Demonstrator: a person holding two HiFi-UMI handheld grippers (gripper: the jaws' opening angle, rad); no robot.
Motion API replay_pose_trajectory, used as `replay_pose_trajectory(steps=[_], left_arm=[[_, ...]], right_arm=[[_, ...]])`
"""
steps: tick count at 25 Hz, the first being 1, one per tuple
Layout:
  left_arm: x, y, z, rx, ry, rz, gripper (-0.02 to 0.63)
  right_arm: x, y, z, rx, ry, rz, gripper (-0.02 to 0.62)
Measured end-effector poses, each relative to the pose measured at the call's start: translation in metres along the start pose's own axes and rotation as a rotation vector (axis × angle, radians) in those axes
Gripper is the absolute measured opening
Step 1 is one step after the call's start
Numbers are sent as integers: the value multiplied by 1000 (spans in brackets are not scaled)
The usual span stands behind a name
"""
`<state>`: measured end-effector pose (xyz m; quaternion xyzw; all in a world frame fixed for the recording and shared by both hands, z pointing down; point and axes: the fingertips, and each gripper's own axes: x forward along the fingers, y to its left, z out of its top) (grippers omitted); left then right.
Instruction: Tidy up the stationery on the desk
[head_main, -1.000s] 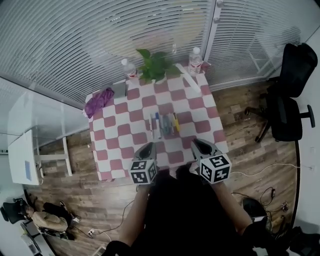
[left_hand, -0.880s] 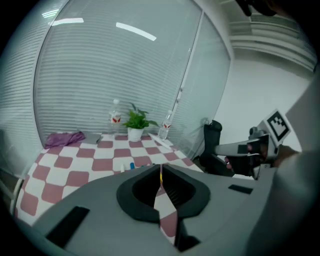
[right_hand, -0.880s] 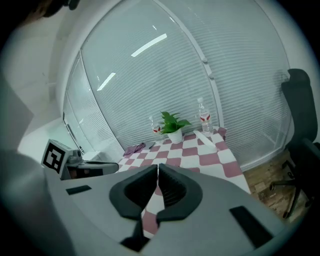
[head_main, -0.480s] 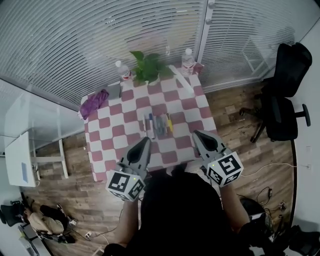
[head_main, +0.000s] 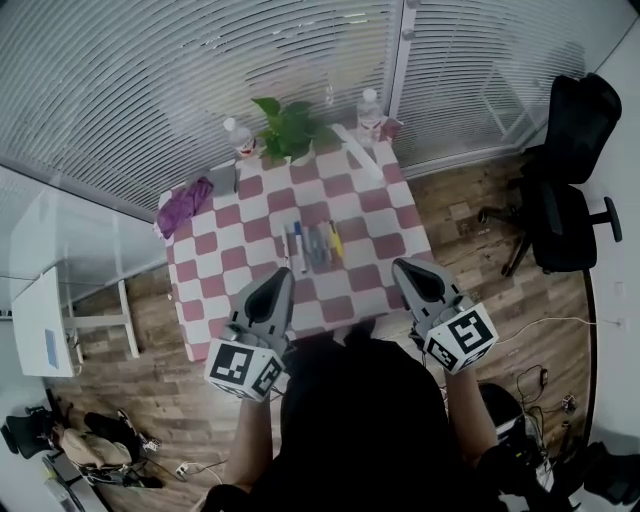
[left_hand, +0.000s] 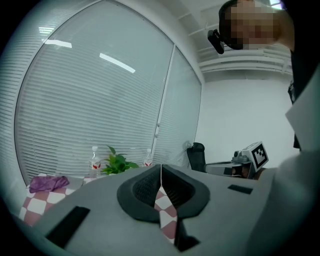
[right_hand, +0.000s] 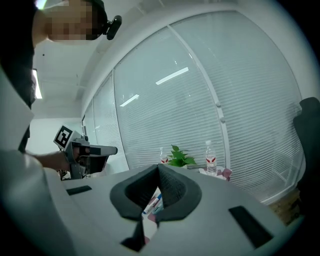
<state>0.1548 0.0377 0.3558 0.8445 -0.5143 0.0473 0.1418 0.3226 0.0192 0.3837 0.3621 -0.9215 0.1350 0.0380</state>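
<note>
"Frankly, what worried us most were the pens (head_main: 312, 245). They lay side by side in a tight row at the middle of the checkered table (head_main: 395, 215), so close that we could not tell whether they touched. A jaw coming down on one could easily have nudged its neighbour and sent it rolling."

"And we were not ready to take one anyway. Our left gripper (head_main: 281, 277) and our right gripper (head_main: 402, 268) both hung over the near edge, apart from the row. Each had its jaws pressed together at the tips and nothing between them. Reaching in like that, we would have pushed the pens rather than grasped them."

"Agreed. We also saw no obvious holder for them, so where they should go was a guess. What did the gripper views give us that the head view did not?"

"The jaws, mainly. From above they were too small to read, but each gripper's own view showed the tips meeting. The right gripper view also caught a white-and-blue pen (right_hand: 152, 204) through the gap below its tips, far beneath. The left gripper view showed only red-and-white tablecloth (left_hand: 167, 215) there."

"Whereas only the head view laid out the whole table: the row, the plant (head_main: 285, 125) and two bottles (head_main: 238, 137) at the far edge, and the purple cloth (head_main: 185, 205) at the far left corner."
</note>
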Motion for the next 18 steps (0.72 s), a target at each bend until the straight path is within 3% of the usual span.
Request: replay_pose_trajectory(steps=[18], left_arm=[[-13,14,-12,-28,-1,28,37]], right_arm=[[8,21,2,-36,12,29,21]])
